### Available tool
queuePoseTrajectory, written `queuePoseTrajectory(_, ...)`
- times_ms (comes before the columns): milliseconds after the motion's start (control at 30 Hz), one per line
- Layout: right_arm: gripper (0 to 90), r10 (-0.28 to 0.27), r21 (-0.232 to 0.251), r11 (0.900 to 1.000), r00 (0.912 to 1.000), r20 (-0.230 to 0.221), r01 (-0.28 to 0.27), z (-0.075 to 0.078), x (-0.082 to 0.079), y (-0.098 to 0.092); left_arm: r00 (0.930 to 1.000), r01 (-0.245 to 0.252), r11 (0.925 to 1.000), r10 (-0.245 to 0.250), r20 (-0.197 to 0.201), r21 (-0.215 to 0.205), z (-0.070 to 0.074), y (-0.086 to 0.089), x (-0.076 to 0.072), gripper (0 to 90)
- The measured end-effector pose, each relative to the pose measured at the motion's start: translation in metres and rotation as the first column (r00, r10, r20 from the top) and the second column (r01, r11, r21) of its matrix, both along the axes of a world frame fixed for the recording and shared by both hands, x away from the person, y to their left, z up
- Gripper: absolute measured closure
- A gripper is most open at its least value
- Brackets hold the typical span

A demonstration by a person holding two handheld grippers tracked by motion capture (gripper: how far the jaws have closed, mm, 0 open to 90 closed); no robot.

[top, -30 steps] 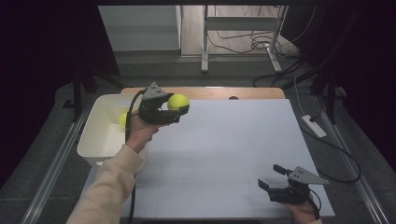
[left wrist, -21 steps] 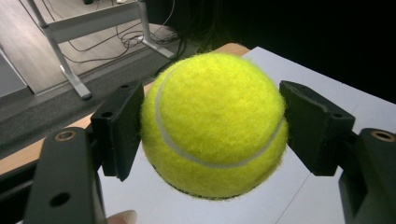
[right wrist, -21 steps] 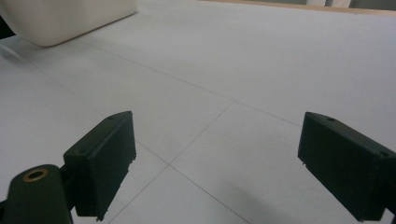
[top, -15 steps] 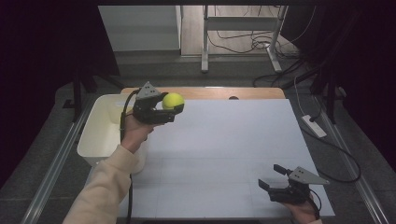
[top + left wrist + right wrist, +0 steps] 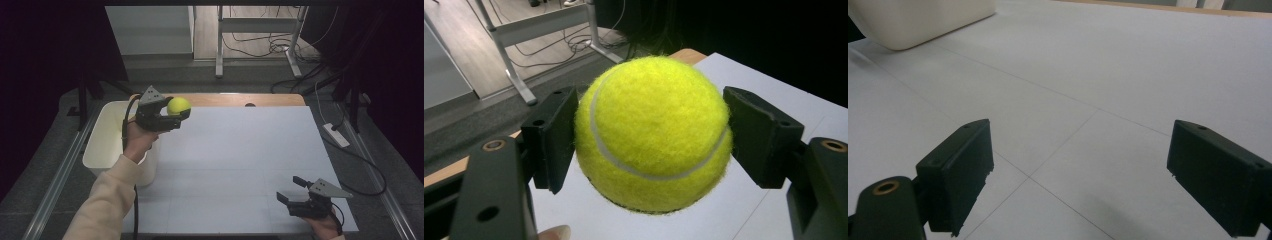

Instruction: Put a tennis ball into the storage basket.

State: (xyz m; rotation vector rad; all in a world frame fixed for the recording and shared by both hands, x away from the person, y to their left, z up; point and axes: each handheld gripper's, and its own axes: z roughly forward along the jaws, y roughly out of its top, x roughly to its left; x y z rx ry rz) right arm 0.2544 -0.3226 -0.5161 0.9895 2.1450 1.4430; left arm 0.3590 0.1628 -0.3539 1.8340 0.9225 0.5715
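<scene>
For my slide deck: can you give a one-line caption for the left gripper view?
Left gripper clamps a yellow tennis ball between its black pads above the white table.

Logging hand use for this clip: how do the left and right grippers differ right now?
The left gripper is shut on a yellow tennis ball; the right gripper stands open with nothing between its jaws. The left is held up at the table's far left, beside the white bin; the right sits low over the white tabletop at its near right corner. Both are black two-jaw tools, each held in a hand.
</scene>
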Motion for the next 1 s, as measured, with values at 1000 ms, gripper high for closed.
queuePoseTrajectory(1000, 10.9, 0.002, -0.003, 1.000, 1.0000, 0.004, -0.002, 0.001, 0.000, 0.001, 0.9903, -0.137, 0.9905, 0.137, -0.019, 0.011, -0.003, 0.050, 0.000, 27.0)
